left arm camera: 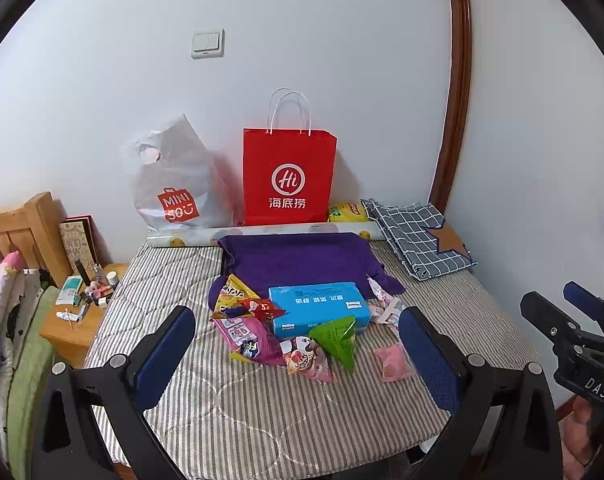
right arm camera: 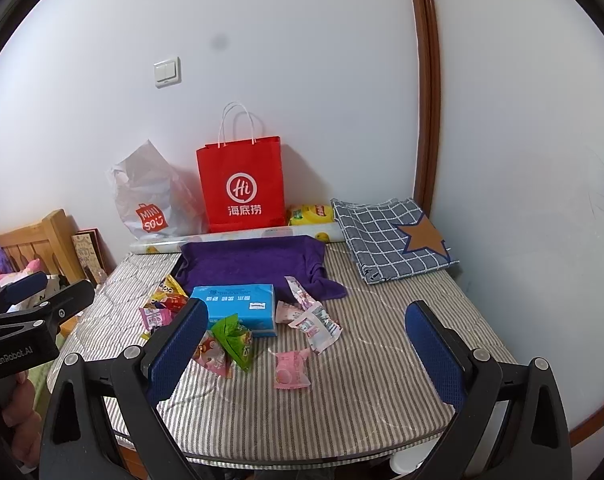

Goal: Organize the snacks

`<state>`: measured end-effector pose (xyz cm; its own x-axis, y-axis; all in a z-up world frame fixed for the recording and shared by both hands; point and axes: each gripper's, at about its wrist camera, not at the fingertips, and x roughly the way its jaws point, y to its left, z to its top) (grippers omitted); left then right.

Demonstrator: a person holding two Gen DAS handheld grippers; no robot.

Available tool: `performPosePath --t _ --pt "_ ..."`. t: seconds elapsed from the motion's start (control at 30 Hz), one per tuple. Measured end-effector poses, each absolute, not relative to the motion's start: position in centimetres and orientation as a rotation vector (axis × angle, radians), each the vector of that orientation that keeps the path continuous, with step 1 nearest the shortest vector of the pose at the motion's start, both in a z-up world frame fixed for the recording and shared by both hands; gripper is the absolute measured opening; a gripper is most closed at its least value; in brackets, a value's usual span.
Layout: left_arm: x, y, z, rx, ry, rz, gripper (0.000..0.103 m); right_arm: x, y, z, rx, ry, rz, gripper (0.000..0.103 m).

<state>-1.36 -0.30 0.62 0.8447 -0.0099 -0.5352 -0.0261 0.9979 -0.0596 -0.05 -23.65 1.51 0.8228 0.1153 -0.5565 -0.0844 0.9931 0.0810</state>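
Note:
Several snack packets lie on a striped table (left arm camera: 262,408): a green one (left arm camera: 337,338) (right arm camera: 236,338), a pink round one (left arm camera: 391,362) (right arm camera: 289,370), a strawberry one (left arm camera: 305,358), a purple one (left arm camera: 246,334), a yellow one (left arm camera: 232,290) and white-pink ones (right arm camera: 313,322). A blue tissue pack (left arm camera: 319,308) (right arm camera: 242,306) lies among them. My left gripper (left arm camera: 298,356) is open and empty, above the near side of the pile. My right gripper (right arm camera: 307,354) is open and empty, above the pink round packet.
A red paper bag (left arm camera: 289,178) and a white Miniso plastic bag (left arm camera: 174,184) stand against the wall. A purple cloth (left arm camera: 298,260), a checked cloth (left arm camera: 417,236), a yellow packet (left arm camera: 345,212) and a paper roll (left arm camera: 190,238) lie behind. A wooden nightstand (left arm camera: 70,332) with small bottles stands left.

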Motion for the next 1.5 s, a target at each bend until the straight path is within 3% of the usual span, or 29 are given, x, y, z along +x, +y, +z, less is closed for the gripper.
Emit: performPosePath --t 1.23,1.5 --pt "-0.4 -0.1 0.1 -0.071 0.581 0.028 0.103 0.4 -22.8 1.0 0.05 0.584 0.149 0.099" --pt "1.4 0.7 -1.1 -0.055 0.61 0.049 0.102 2.5 -22.6 -1.2 0.018 0.63 0.113 0.102"
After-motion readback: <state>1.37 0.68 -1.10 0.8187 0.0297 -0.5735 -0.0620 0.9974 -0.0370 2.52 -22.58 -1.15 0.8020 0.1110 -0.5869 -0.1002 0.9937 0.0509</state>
